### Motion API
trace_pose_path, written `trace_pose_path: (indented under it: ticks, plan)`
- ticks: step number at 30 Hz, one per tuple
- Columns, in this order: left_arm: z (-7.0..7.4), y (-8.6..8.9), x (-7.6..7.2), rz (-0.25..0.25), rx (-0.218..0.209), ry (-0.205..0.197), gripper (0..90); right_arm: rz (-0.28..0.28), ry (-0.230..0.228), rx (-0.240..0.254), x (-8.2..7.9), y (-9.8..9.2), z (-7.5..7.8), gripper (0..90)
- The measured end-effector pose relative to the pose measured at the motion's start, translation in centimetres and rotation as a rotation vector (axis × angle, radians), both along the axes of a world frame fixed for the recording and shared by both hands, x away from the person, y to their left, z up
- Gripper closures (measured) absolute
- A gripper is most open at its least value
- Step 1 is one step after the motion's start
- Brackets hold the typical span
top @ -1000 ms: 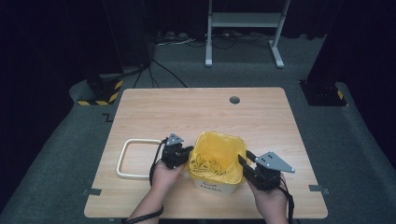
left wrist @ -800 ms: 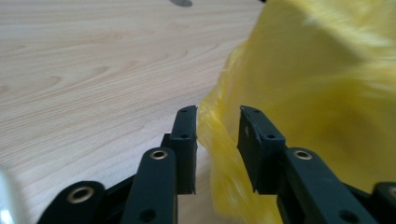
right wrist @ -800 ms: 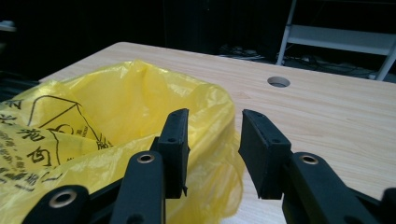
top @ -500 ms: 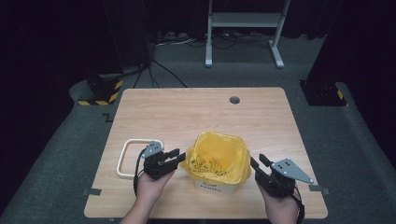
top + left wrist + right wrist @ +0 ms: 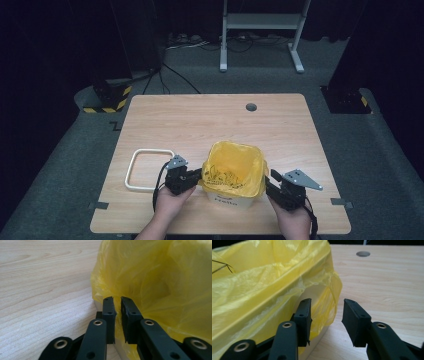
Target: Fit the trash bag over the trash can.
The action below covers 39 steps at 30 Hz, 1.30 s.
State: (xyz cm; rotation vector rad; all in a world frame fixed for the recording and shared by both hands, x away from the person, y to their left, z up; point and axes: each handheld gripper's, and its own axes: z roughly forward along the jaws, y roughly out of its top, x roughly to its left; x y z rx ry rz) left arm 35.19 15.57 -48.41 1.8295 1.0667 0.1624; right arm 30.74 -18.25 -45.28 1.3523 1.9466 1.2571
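Thin yellow plastic bag inside a small white plastic bin, near the front edge of the light wooden bench, between the two hands. Bag already opened wide and folded down over the bin's rim all round, so that part looks done. Looks like tidying or tugging of the bag's edge going on now. White plastic ring with rounded corners lying flat on the bench just left of the bin, not on the bin, so maybe left for later. Left tongs right at the bag's left side, almost closed with a thin gap left, tips against the yellow folds; hard to tell whether any bag is pinched there. Right tongs about half open at the bin's right corner, one jaw just beside the hanging bag edge, the other over bare bench, nothing held. Compared with half a second ago: left tongs no longer over by the ring but up against the bag, jaws just been closing; right tongs a bit closer to the bin; bin, bag and ring in the same places.
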Motion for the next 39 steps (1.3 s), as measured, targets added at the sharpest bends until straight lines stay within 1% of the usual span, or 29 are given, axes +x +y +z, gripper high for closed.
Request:
trace_pose_path:
  ticks: [1, 3, 4, 5, 8, 10, 11, 14, 18, 20, 24, 27, 28, 29, 31, 32, 34, 35, 37, 39]
  plan:
    - [-0.1, 0.0, 0.0, -0.004, 0.004, 0.000, 84.4, 0.002, 0.017, -0.009, 0.2, 0.1, -0.2, 65.2]
    - [-0.1, -0.2, -0.1, -0.006, 0.018, -0.006, 87.1, 0.030, 0.059, -0.018, 0.6, 0.3, -0.7, 81.6]
    - [0.0, -0.2, -0.2, -0.007, 0.027, -0.012, 88.0, 0.030, 0.056, -0.027, 0.6, 0.4, -0.7, 86.9]
    - [0.1, -0.2, -0.2, -0.007, 0.033, -0.019, 88.5, 0.026, 0.051, -0.034, 0.5, 0.4, -0.5, 89.7]
    - [0.3, 0.0, -0.4, -0.004, 0.043, -0.031, 89.1, 0.017, 0.020, -0.039, 0.3, 0.1, 0.2, 90.0]
    - [0.2, 0.0, -0.4, -0.004, 0.047, -0.026, 89.4, 0.011, 0.010, -0.045, 0.3, -0.1, 0.4, 90.0]
    - [0.2, 0.0, -0.4, -0.007, 0.060, -0.031, 89.4, 0.006, 0.013, -0.049, 0.3, -0.3, 0.3, 90.0]
    - [0.1, -0.3, -0.5, -0.024, 0.086, -0.028, 89.5, 0.000, 0.030, -0.065, 0.4, -0.6, -0.1, 90.0]
    - [0.0, -0.5, -0.8, -0.047, 0.159, -0.044, 89.6, 0.004, 0.044, -0.082, 0.6, -0.6, -0.6, 90.0]
    - [0.0, -0.5, -0.8, -0.053, 0.175, -0.049, 89.6, 0.011, 0.053, -0.100, 0.7, -0.5, -0.9, 90.0]
    - [0.0, -0.4, -0.9, -0.056, 0.200, -0.056, 89.6, 0.021, 0.087, -0.127, 0.9, -0.2, -1.6, 90.0]
    - [0.1, -0.4, -1.0, -0.060, 0.222, -0.067, 89.6, 0.019, 0.104, -0.132, 1.2, -0.2, -2.0, 90.0]
    - [0.1, -0.5, -1.0, -0.061, 0.221, -0.065, 89.6, 0.019, 0.108, -0.135, 1.3, -0.3, -2.1, 90.0]
    - [0.0, -0.6, -1.1, -0.067, 0.232, -0.069, 89.7, 0.018, 0.114, -0.138, 1.3, -0.3, -2.2, 90.0]
    - [0.0, -0.7, -1.1, -0.073, 0.239, -0.073, 89.6, 0.024, 0.136, -0.144, 1.6, -0.3, -2.6, 90.0]
    - [0.0, -0.8, -1.1, -0.071, 0.243, -0.073, 89.6, 0.026, 0.148, -0.152, 1.7, -0.3, -2.8, 90.0]
    - [-0.1, -1.0, -1.1, -0.075, 0.243, -0.074, 89.5, 0.026, 0.159, -0.164, 1.8, -0.2, -3.2, 90.0]
    - [-0.1, -1.0, -1.1, -0.080, 0.248, -0.077, 89.4, 0.025, 0.166, -0.178, 1.9, -0.2, -3.5, 90.0]
    - [-0.2, -1.2, -1.2, -0.087, 0.267, -0.082, 89.4, 0.021, 0.182, -0.190, 2.2, -0.3, -4.0, 90.0]
    - [-0.3, -1.5, -1.3, -0.095, 0.309, -0.090, 89.6, 0.016, 0.200, -0.198, 2.5, -0.3, -4.4, 90.0]
